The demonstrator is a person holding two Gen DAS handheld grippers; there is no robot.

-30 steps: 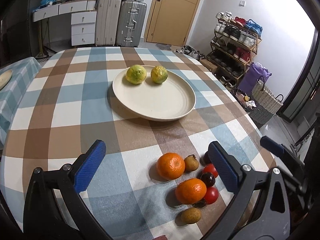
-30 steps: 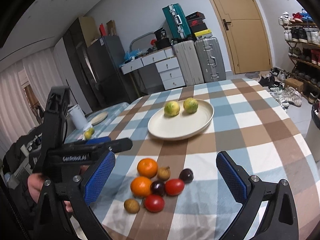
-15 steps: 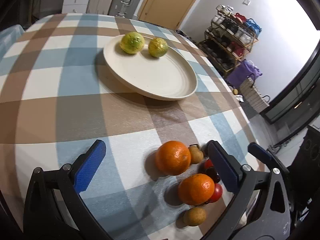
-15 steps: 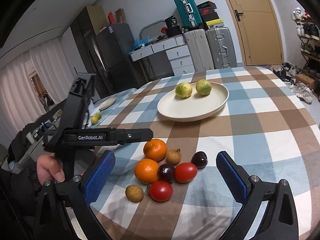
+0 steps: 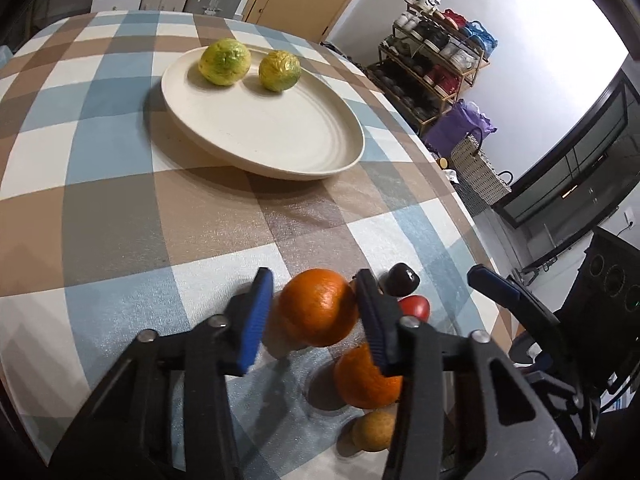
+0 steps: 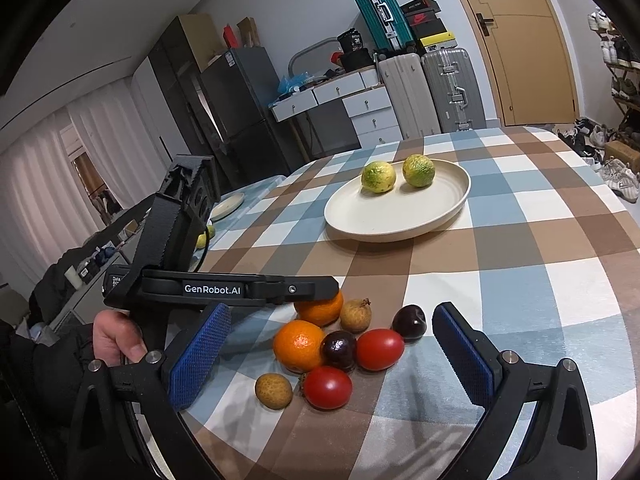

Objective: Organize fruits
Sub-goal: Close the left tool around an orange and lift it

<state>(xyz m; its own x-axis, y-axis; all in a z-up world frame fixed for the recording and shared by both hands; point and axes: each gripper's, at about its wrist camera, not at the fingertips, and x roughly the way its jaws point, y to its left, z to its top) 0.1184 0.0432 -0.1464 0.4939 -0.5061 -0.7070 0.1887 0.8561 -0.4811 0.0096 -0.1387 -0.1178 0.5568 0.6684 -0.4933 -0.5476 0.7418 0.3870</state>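
Fruit sorting barely begun: cream plate on the checked counter holds two yellow-green citrus, the rest lie clustered near the edge.
Left claw has just been closing and clamps the farther orange, a round, dimpled, glossy fruit; right claw stands apart over tomatoes, dark plums, longans.

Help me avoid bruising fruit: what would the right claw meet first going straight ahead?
Likely the nearest red tomato, at the fruit pile's near edge between the open right claw's pads, though depth is hard to judge.
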